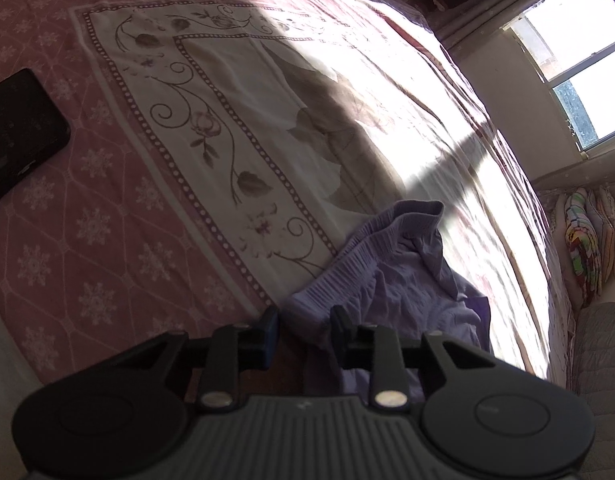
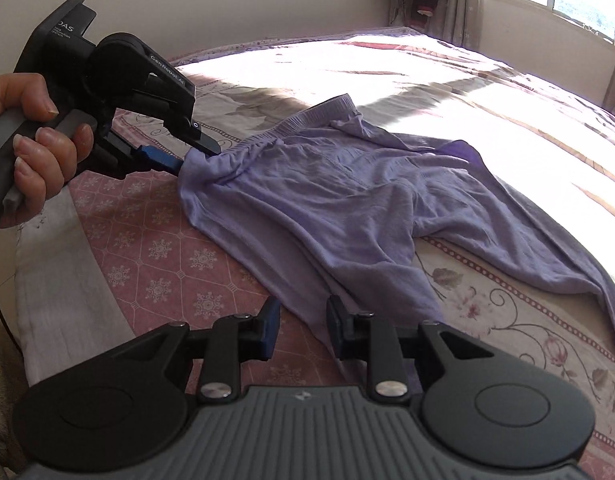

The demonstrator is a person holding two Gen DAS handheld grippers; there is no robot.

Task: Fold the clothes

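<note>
Both grippers share one build. The right gripper (image 2: 301,330) has a grey ribbed body, with a round black disc housing at each side carrying a shallow circular recess. From the housings run black angular link arms, pinned by bright silver round screws and smaller dark ones near the fingers. Its fingers (image 2: 270,326) are black blocks with blue pads. The left gripper (image 1: 303,334) looks the same – ribbed grey, black discs, silver screws. Seen from the side, it bears white lettering on black, a grey handle and a thin black cable; the hand (image 2: 35,148) gripping it shows no sleeve.
</note>
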